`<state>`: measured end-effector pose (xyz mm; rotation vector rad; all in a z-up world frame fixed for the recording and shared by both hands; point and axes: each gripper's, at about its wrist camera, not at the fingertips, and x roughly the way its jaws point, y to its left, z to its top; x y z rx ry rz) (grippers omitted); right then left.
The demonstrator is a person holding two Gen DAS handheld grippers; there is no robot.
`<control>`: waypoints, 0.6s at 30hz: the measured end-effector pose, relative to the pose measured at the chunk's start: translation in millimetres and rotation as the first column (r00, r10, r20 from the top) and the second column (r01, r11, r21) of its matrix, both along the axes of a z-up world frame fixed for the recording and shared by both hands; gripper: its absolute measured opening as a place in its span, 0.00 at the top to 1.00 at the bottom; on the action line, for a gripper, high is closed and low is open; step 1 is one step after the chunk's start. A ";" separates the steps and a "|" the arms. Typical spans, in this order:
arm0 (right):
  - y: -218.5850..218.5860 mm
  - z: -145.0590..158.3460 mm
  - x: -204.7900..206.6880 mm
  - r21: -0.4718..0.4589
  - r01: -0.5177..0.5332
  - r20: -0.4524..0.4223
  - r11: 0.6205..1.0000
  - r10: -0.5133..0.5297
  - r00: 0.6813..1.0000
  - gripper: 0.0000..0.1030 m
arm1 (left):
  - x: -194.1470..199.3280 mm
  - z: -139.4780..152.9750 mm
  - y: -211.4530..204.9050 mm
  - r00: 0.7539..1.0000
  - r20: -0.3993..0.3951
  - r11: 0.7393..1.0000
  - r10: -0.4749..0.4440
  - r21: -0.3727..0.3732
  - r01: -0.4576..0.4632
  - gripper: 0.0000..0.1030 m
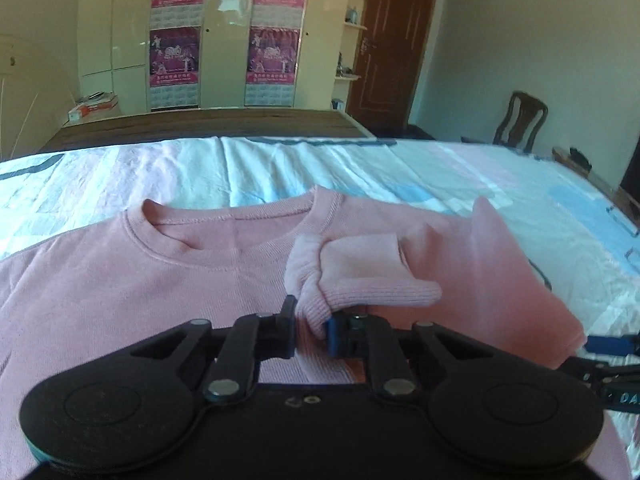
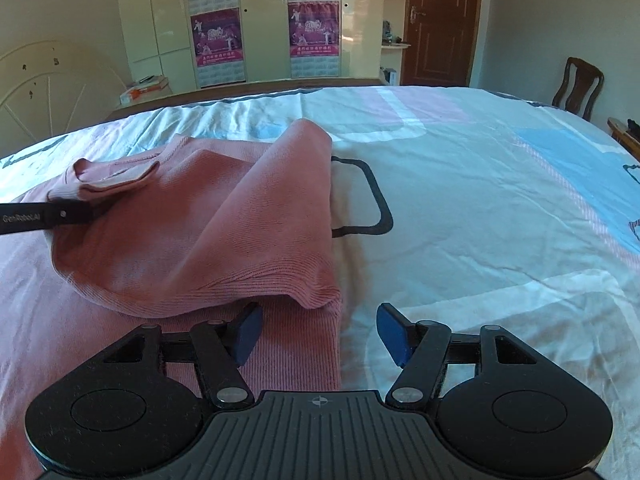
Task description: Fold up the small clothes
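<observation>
A pink sweater (image 1: 120, 280) lies flat on the bed, its collar (image 1: 224, 226) pointing away from me. One sleeve is folded in over the chest, and my left gripper (image 1: 312, 330) is shut on its ribbed cuff (image 1: 360, 280). In the right wrist view the sweater's (image 2: 208, 232) side is folded over in a raised flap. There my right gripper (image 2: 320, 332) stands open just before the flap's hem corner (image 2: 316, 294). The sweater's edge lies under and between its blue pads (image 2: 394, 334), which do not press on it. The left gripper (image 2: 82, 210) reaches in from the left.
The bed sheet (image 2: 480, 200) is white with pink and blue patches and spreads wide to the right. Beyond the bed stand a cream wardrobe with posters (image 1: 224, 40), a brown door (image 1: 392, 40) and a wooden chair (image 2: 578, 84). A white headboard (image 2: 48, 92) is at the left.
</observation>
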<state>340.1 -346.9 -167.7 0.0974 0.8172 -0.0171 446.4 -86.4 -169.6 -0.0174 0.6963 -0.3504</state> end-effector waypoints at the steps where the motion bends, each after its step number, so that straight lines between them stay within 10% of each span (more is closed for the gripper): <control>1: 0.2 -2.0 3.5 0.013 -0.007 -0.010 1.000 0.007 1.000 0.66 | -0.4 3.3 7.5 1.000 0.004 1.000 0.023 -0.018 -0.023 0.90; 11: -1.7 -0.8 23.4 0.070 0.021 0.021 0.997 -0.023 1.000 0.74 | -33.0 9.8 65.9 0.974 0.016 0.964 0.227 -0.148 -0.222 0.92; 12: -2.5 -0.3 23.0 0.088 0.022 0.023 0.996 -0.024 0.999 0.93 | -35.0 6.3 69.7 0.970 0.003 0.960 0.245 -0.142 -0.242 0.92; 18: -12.7 -7.4 15.7 0.101 0.069 -0.026 0.993 -0.066 0.997 0.93 | -40.7 -22.1 91.2 0.929 -0.193 0.920 0.315 -0.176 -0.349 0.85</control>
